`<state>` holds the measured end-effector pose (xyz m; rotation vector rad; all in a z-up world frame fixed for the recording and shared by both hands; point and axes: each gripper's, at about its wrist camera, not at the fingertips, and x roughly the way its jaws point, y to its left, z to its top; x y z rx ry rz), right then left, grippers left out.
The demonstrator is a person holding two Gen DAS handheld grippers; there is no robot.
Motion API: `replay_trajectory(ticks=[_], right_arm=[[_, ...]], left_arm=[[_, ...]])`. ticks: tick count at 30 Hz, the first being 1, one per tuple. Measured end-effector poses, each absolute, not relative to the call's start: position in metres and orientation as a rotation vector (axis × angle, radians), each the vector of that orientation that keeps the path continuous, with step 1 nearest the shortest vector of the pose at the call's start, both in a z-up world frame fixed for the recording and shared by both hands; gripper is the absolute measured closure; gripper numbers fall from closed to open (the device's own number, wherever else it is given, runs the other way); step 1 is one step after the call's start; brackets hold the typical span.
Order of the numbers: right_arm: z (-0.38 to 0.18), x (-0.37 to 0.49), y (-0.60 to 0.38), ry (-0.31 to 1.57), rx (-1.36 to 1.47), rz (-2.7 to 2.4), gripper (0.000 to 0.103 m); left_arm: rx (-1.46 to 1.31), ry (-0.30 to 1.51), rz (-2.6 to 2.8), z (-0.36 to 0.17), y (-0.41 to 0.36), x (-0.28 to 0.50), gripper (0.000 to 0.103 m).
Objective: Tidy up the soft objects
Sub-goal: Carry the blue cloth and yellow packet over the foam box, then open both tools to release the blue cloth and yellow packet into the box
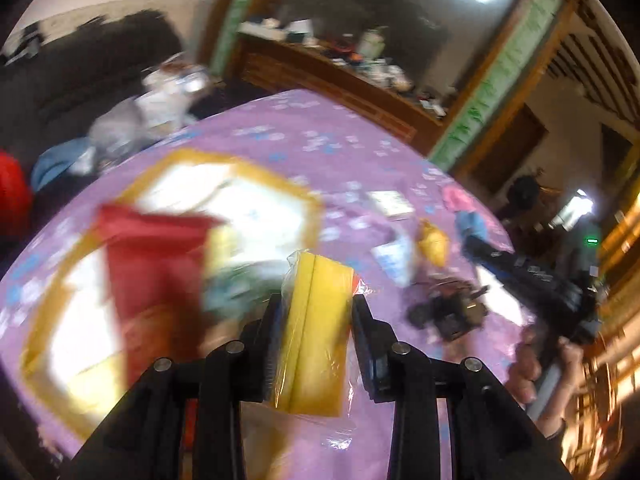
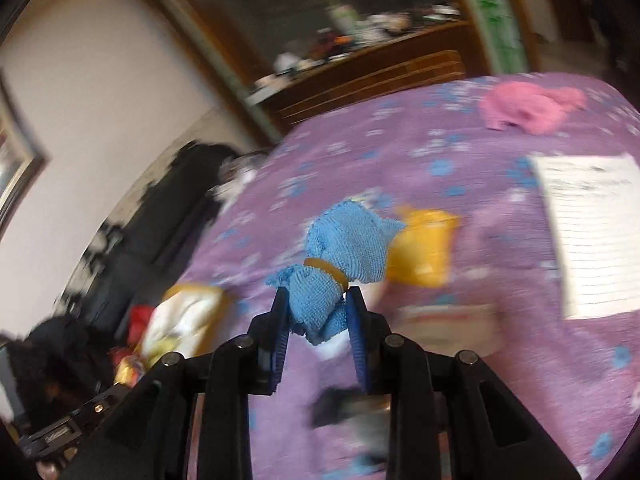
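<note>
Midway, it seems: the left gripper (image 1: 316, 312) clamps a bagged yellow sponge (image 1: 316, 328) above the yellow-rimmed tray (image 1: 256, 172), the right gripper (image 2: 318, 314) grips a banded blue cloth (image 2: 340, 264), while a pink cloth (image 2: 528, 108) waits on the purple bedspread (image 2: 400, 152).

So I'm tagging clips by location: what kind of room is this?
Probably a bedroom at home: a bed under a purple flowered sheet, a cluttered wooden shelf behind it, and cloths scattered on top.
</note>
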<state>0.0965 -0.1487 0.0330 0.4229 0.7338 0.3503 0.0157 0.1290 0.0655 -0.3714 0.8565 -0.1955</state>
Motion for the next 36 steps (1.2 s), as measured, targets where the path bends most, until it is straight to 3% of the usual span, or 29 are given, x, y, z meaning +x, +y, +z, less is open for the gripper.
replay_trajectory(ticks=[12, 19, 24, 29, 31, 34, 36], right_arm=[[0.044, 0.079, 0.032, 0.803, 0.143, 0.608, 0.076], [-0.003, 0.124, 0.059, 0.902, 0.217, 0.618, 0.076], [-0.011, 0.126, 0.057, 0.922, 0.193, 0.622, 0.073], [-0.009, 0.122, 0.059, 0.903, 0.155, 0.616, 0.055], [-0.004, 0.118, 0.058, 0.865, 0.169, 0.603, 0.038], [0.003, 0.120, 0.052, 0.821, 0.234, 0.609, 0.019], [0.001, 0.123, 0.055, 0.849, 0.220, 0.603, 0.018]], left_arm=[[-0.287, 0.895, -0.221, 0.033, 0.140, 0.023, 0.069], [-0.432, 0.880, -0.255, 0.019, 0.181, 0.034, 0.070], [-0.285, 0.888, -0.169, 0.025, 0.153, 0.040, 0.064], [-0.166, 0.905, -0.160, 0.022, 0.135, 0.039, 0.052], [-0.186, 0.907, -0.173, 0.021, 0.136, 0.038, 0.048], [-0.278, 0.883, -0.205, 0.019, 0.142, 0.033, 0.032], [-0.237, 0.882, -0.199, 0.016, 0.135, 0.032, 0.030]])
